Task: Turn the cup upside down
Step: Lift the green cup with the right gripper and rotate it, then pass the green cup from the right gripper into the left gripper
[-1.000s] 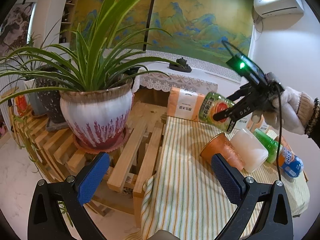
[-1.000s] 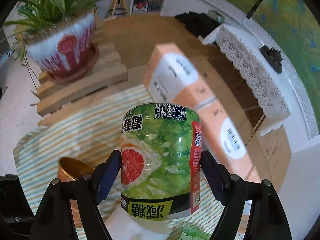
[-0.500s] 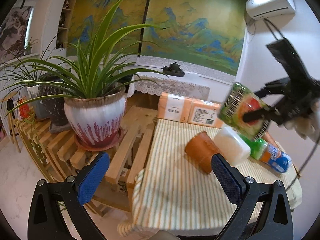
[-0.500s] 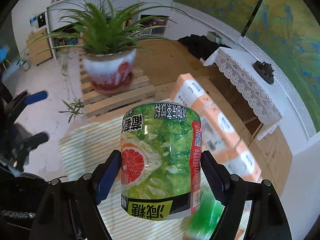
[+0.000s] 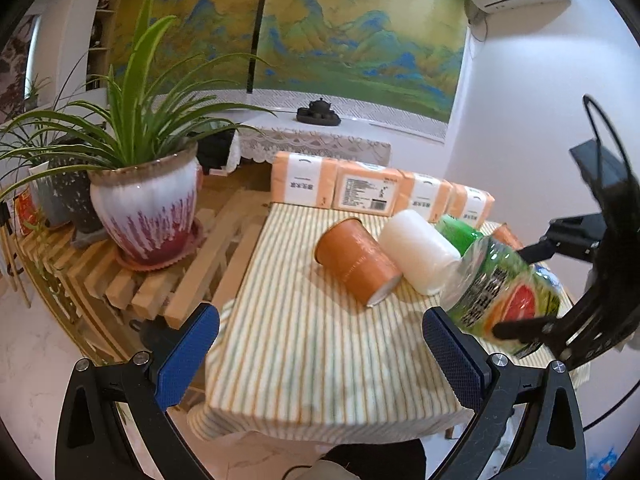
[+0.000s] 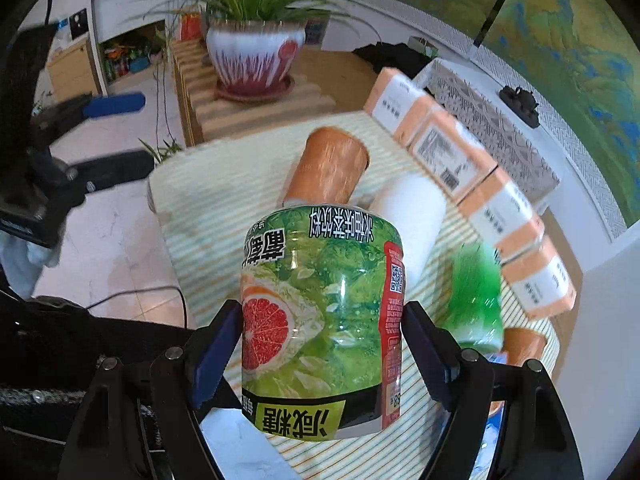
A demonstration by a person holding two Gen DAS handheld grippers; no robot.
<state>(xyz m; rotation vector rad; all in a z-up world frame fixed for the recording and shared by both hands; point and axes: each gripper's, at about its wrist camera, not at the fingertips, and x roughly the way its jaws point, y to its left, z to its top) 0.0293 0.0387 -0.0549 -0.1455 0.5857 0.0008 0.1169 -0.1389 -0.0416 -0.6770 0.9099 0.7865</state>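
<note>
My right gripper (image 6: 322, 344) is shut on a clear cup with a green grapefruit label (image 6: 320, 320); in the left wrist view this green cup (image 5: 504, 294) hangs tilted above the table's right side. An orange cup (image 5: 356, 266) and a white cup (image 5: 420, 256) lie on their sides on the striped tablecloth (image 5: 320, 352); both also show in the right wrist view, orange (image 6: 328, 168) and white (image 6: 412, 216). My left gripper (image 5: 320, 352) is open and empty, near the table's front edge.
A row of orange tissue packs (image 5: 376, 190) lines the table's far edge. A green bottle (image 6: 476, 300) lies at the right. A potted plant (image 5: 144, 208) stands on a wooden slat rack (image 5: 132, 280) to the left.
The right gripper has lowered the green cup toward the table's right side, tilting it. The left gripper has pulled back and up from the table, so more of the tabletop shows.
</note>
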